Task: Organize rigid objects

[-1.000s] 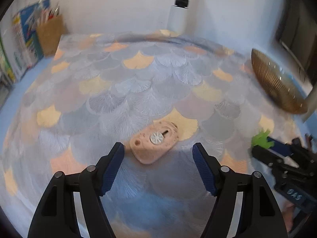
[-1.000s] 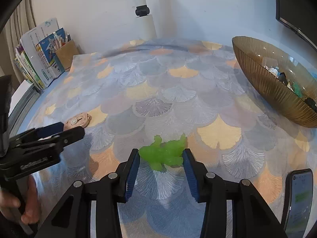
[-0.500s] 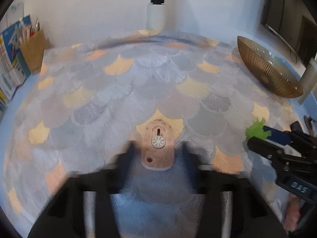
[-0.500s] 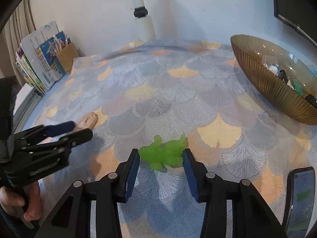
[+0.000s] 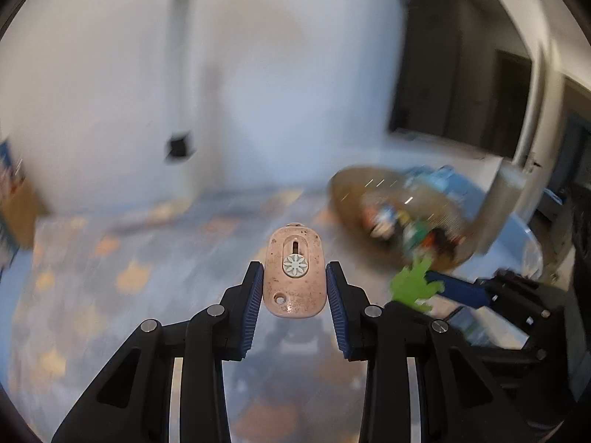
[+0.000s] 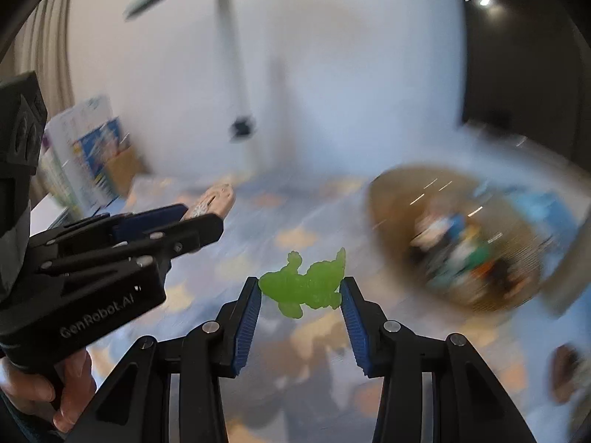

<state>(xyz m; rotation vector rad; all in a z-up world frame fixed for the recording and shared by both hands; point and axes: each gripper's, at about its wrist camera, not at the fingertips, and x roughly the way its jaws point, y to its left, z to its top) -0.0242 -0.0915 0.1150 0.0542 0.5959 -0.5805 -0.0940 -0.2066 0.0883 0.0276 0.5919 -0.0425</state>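
Observation:
My left gripper (image 5: 294,280) is shut on a speckled pink case (image 5: 294,277) with a white daisy-like dial, held clear above the patterned tablecloth (image 5: 110,295). In the right wrist view my right gripper (image 6: 301,291) is shut on a translucent green toy figure (image 6: 306,286), also lifted off the cloth. Each gripper shows in the other's view: the left one (image 6: 201,221) with the pink case (image 6: 216,199) at the left, the right one with the green toy (image 5: 415,284) at the right. A gold ribbed bowl (image 6: 388,199) holding several small items lies blurred ahead on the right.
A cardboard holder and books (image 6: 92,158) stand at the table's far left by the white wall. A white pole (image 6: 236,66) rises behind the table. A hand (image 6: 44,395) grips the left tool's handle. A dark phone-like object (image 6: 565,369) lies at the right edge.
My left gripper shut on the pink case and lifted it off the cloth. My right gripper rose with the green toy. Both views tilted up toward the wall and bowl.

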